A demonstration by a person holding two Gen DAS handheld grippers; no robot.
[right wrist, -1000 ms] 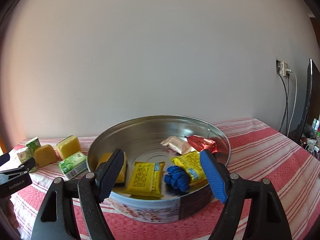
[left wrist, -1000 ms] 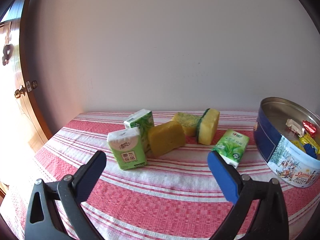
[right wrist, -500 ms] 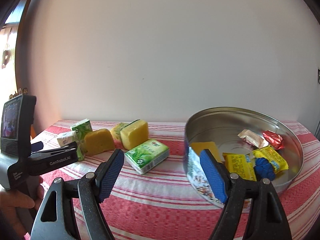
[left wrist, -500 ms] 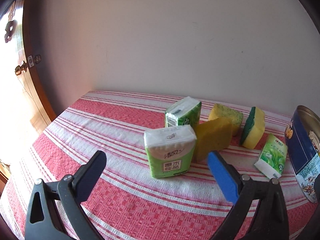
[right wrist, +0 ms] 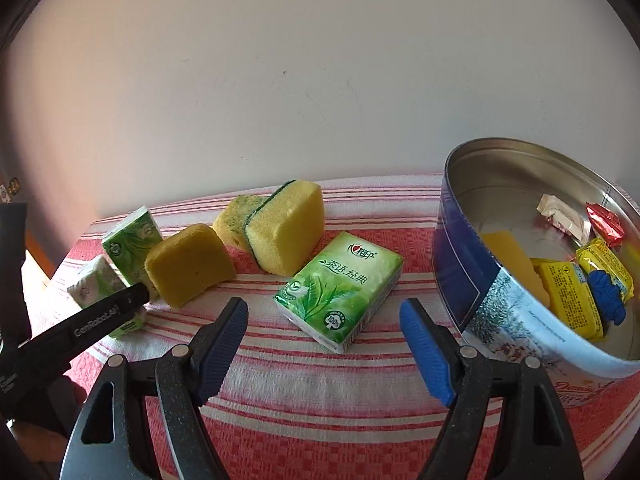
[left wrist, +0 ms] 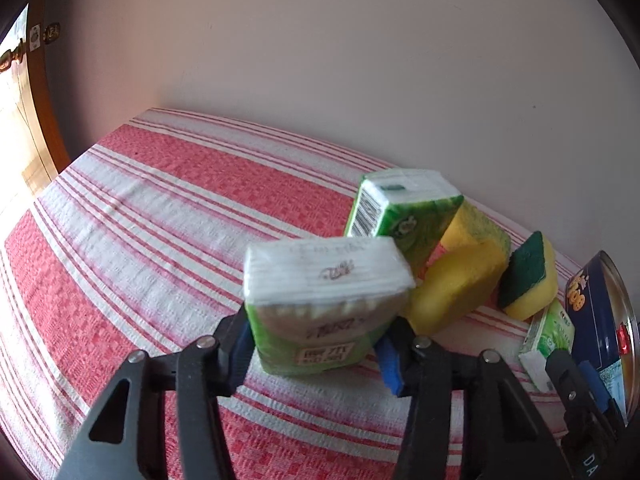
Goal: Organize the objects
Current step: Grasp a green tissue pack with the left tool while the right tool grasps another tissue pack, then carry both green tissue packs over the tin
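Left wrist view: the left gripper [left wrist: 318,350] has just been closing, and its fingers [left wrist: 390,364] now clasp the white-topped tissue pack [left wrist: 324,300] from both sides on the striped worktop [left wrist: 160,216], just in front of the yellow sponge [left wrist: 456,284].

Right wrist view: the right gripper [right wrist: 324,344] stands released; the flat green tissue pack [right wrist: 340,290] lies just beyond its fingers [right wrist: 424,354], beside the cookie tin [right wrist: 480,280].

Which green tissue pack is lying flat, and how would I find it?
Start at the round blue tin on the striped cloth. Just left of it, in front of the yellow sponges, lies the flat tissue pack. Unlike the other two packs, which stand up, it shows a leaf picture on top.
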